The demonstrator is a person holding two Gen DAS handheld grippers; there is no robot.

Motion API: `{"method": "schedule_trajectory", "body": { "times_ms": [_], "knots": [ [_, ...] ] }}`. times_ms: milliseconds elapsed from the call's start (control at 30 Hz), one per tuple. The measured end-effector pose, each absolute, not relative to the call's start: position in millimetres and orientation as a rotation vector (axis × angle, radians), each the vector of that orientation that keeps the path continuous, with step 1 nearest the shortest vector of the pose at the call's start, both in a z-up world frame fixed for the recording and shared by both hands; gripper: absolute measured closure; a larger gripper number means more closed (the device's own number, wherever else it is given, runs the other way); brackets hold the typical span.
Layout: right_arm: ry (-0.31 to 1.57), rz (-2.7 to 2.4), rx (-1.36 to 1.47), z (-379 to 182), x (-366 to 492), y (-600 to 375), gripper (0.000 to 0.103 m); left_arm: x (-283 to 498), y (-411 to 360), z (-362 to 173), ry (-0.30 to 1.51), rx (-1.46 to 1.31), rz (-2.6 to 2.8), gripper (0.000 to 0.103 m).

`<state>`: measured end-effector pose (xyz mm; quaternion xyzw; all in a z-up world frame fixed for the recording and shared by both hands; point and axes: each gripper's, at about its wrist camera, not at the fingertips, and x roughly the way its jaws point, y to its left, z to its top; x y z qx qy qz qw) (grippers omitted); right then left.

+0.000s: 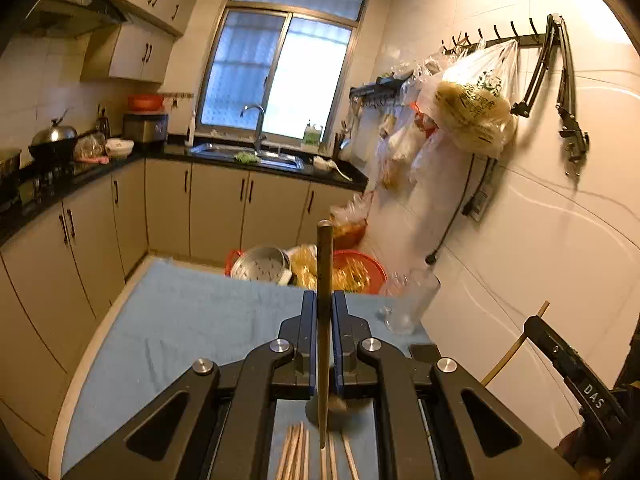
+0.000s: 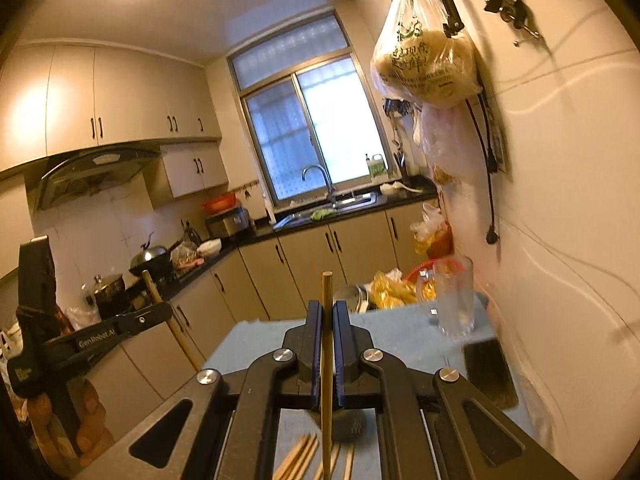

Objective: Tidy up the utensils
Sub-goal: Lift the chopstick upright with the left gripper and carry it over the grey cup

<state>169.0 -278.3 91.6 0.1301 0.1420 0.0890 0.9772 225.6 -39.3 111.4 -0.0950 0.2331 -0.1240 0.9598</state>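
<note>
My left gripper [image 1: 324, 300] is shut on a dark wooden chopstick [image 1: 324, 264] that stands upright between its jaws, above the blue table mat [image 1: 192, 320]. My right gripper [image 2: 328, 308] is shut on a lighter wooden chopstick [image 2: 327, 344], also upright. Several loose chopsticks [image 1: 298, 456] lie on the mat under the grippers; they also show in the right wrist view [image 2: 300, 458]. A clear glass [image 2: 456, 300] stands on the mat at the far right by the wall; it shows blurred in the left wrist view [image 1: 410, 300]. The left gripper appears at the left of the right wrist view [image 2: 132, 320].
A dark round object [image 2: 350, 424] lies on the mat below the jaws. A black phone-like slab [image 2: 490, 372] lies at the mat's right edge. Beyond the table are a red basin [image 1: 360, 268], a metal colander [image 1: 260, 264] and cabinets. Bags [image 1: 472, 108] hang on the right wall.
</note>
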Motion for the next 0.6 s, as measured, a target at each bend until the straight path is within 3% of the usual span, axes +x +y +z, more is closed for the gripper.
{"method": "schedule_trajectory", "body": {
  "times_ms": [300, 600],
  "knots": [
    [0.206, 0.156, 0.283, 109.9, 221.7, -270.7, 0.097, 272.2, -65.6, 115.0, 0.447, -0.187, -0.238, 0.096],
    [0.248, 0.126, 0.300, 68.3, 259.4, -270.9, 0.097, 291.7, -80.9, 74.2, 0.497, -0.188, -0.230, 0.096]
  ]
}}
